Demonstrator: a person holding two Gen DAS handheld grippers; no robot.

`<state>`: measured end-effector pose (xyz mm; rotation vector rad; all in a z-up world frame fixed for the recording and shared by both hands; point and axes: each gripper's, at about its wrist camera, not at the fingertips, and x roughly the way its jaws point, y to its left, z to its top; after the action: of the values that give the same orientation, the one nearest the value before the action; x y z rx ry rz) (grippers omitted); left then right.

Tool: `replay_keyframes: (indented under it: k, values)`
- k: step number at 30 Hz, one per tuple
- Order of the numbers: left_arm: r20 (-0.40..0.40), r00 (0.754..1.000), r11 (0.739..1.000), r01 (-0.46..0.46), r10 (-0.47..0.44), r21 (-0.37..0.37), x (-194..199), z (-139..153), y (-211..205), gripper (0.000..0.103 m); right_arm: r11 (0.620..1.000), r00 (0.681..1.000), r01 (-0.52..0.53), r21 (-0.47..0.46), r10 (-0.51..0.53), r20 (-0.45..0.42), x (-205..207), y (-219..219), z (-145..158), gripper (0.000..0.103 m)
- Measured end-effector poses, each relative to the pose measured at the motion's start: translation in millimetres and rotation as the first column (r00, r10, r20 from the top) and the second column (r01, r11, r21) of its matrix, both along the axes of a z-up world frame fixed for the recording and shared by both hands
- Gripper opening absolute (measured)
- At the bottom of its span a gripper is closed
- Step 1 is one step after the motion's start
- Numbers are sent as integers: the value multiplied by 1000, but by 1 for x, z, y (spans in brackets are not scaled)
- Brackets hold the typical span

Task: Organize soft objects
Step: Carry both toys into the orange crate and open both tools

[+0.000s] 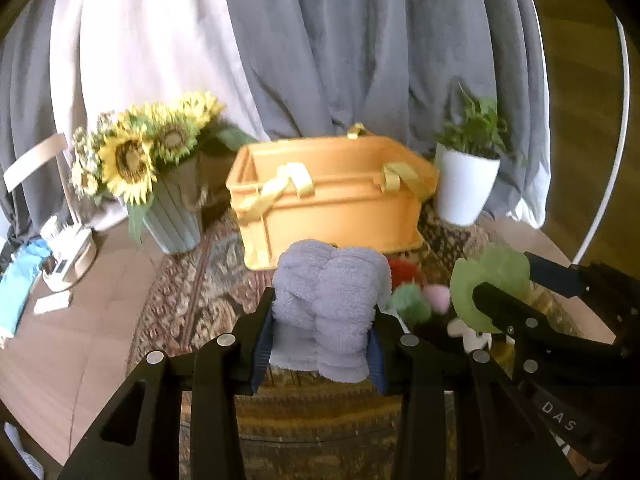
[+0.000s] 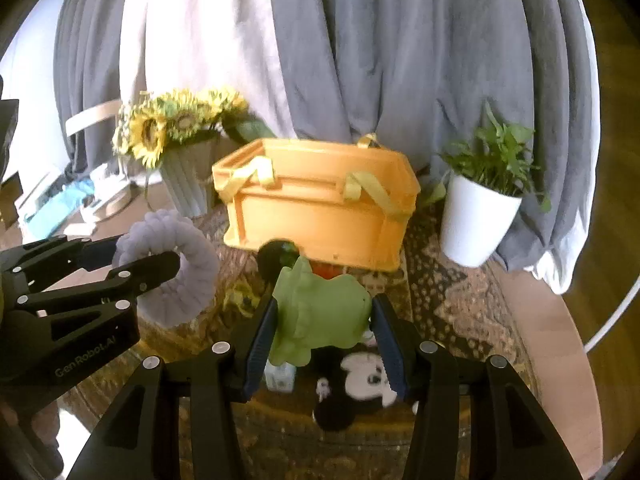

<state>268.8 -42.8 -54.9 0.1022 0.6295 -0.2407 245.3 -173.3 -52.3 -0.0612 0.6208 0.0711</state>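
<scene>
My left gripper (image 1: 320, 344) is shut on a fluffy lavender ring (image 1: 328, 304), held above the patterned cloth. The right wrist view shows that ring (image 2: 172, 264) with the left gripper (image 2: 132, 258) clamped across its rim. My right gripper (image 2: 324, 320) is shut on a soft pale-green toy (image 2: 320, 312), seen from the side as the green toy (image 1: 492, 280) in the right gripper (image 1: 520, 286). Behind both stands an orange crate (image 1: 332, 200) with yellow strap handles. Below lie a red pompom (image 1: 404, 272), a teal one (image 1: 412, 304), a pink one (image 1: 436, 296) and a black-and-white mouse plush (image 2: 360, 384).
A ribbed vase of sunflowers (image 1: 172, 216) stands left of the crate and a white potted plant (image 1: 464, 188) to its right. Grey and white curtains hang behind. A white device (image 1: 68, 256) sits on the wooden surface at far left. A dark ball (image 2: 276, 256) lies before the crate.
</scene>
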Motion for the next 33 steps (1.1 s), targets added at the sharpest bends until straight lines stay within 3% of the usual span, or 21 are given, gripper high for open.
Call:
replay_keyframes:
  k: [15,33]
  values:
    - [175,984,999,-32,33,-8,38,50,-6,39,1000,989,0,20,-3,145,49,-12,42,50]
    - [237,969,998,-64,68,-24,123,69,-18,39,999,977,-17,44,8,211,141,-26,65,50]
